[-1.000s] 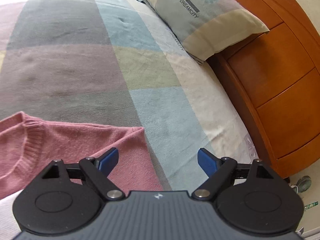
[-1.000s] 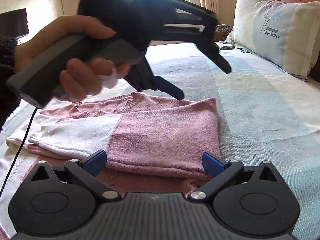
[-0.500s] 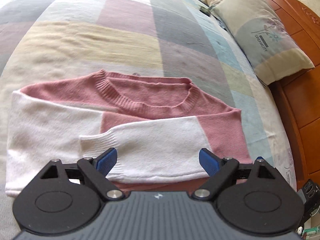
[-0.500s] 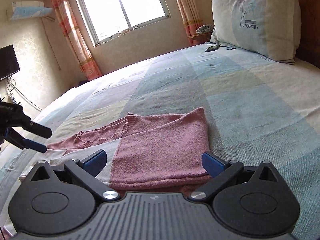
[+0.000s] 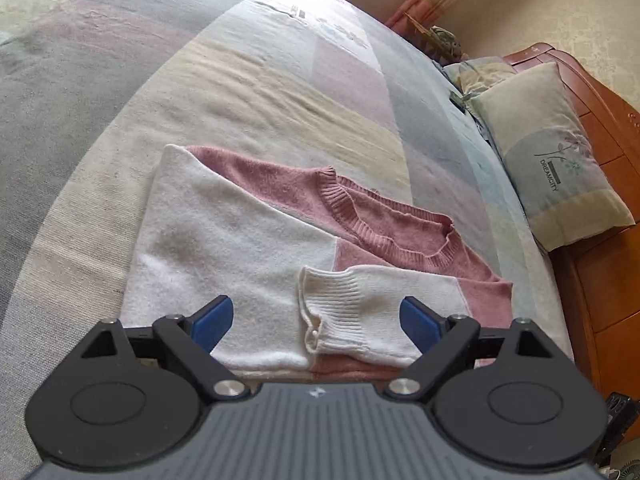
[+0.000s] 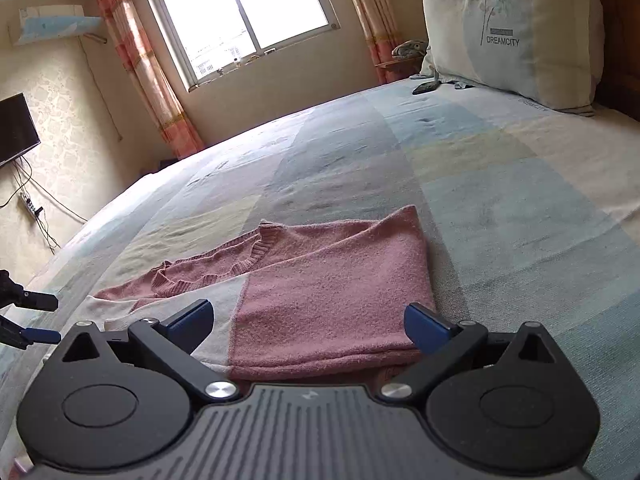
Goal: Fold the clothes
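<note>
A pink and white knit sweater lies folded on the patchwork bedspread, both sleeves laid across its body. A white ribbed cuff lies on top, right under my left gripper, which hovers open with nothing between its blue pads. In the right wrist view the sweater's pink folded side lies just ahead of my right gripper, also open and holding nothing. The left gripper shows at that view's left edge, beside the sweater's white end.
A pillow leans on the wooden headboard at the right. A small dark object lies on the bed near the pillow. The window and curtains are beyond the far side of the bed.
My left gripper swung away from the pillow side and now looks over the sweater's white sleeves. It left the front of the right wrist view for its left edge. The sweater lies unchanged.
</note>
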`<control>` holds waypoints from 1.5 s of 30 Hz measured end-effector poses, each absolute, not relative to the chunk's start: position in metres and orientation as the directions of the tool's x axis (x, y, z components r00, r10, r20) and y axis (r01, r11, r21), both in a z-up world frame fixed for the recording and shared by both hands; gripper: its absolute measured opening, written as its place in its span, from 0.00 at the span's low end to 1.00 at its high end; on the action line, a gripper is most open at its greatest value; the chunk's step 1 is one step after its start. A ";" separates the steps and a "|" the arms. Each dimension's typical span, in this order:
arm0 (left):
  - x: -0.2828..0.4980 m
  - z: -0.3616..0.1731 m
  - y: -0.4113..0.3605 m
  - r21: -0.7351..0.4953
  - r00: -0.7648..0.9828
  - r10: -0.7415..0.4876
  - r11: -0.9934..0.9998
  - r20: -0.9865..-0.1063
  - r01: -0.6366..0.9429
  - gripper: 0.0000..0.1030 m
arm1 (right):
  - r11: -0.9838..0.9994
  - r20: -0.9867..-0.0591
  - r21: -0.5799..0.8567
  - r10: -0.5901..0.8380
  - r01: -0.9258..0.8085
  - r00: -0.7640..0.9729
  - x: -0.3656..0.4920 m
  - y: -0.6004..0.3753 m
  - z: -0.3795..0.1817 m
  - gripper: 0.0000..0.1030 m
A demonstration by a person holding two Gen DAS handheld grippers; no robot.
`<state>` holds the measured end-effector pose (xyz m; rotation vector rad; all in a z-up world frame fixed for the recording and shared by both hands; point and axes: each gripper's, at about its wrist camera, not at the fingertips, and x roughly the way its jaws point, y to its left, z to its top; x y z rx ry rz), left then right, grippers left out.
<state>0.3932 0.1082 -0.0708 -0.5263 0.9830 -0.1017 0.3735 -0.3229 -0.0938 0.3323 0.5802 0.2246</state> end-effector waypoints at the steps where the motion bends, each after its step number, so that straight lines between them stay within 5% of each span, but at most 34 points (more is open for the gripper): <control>1: 0.391 -0.078 0.109 -0.448 0.547 -0.296 0.879 -0.783 -0.164 0.87 | 0.923 -0.500 0.369 0.300 -0.113 0.812 0.374 -0.322 -0.094 1.00; 9: 0.382 -0.065 0.101 -0.457 0.582 -0.315 0.883 -0.749 -0.110 0.87 | 0.922 -0.512 0.343 0.343 -0.179 0.787 0.372 -0.311 -0.092 1.00; 18: 0.339 -0.016 0.044 -0.331 0.607 -0.314 0.940 -0.730 0.088 0.87 | 0.931 -0.581 0.213 0.366 -0.298 0.727 0.366 -0.272 -0.094 1.00; 26: 0.268 0.042 0.036 -0.261 0.626 -0.328 0.944 -0.707 0.200 0.90 | 0.897 -0.596 0.331 0.438 -0.292 0.673 0.336 -0.274 -0.081 1.00; 36: 0.201 -0.054 -0.017 -0.053 0.648 -0.207 0.967 -0.733 0.249 0.91 | 0.964 -0.731 0.148 0.258 -0.222 0.632 0.224 -0.235 -0.095 1.00; 45: 0.163 -0.104 -0.024 -0.029 0.647 -0.169 0.975 -0.744 0.221 0.98 | 0.981 -0.752 0.035 0.150 -0.188 0.642 0.197 -0.217 -0.112 1.00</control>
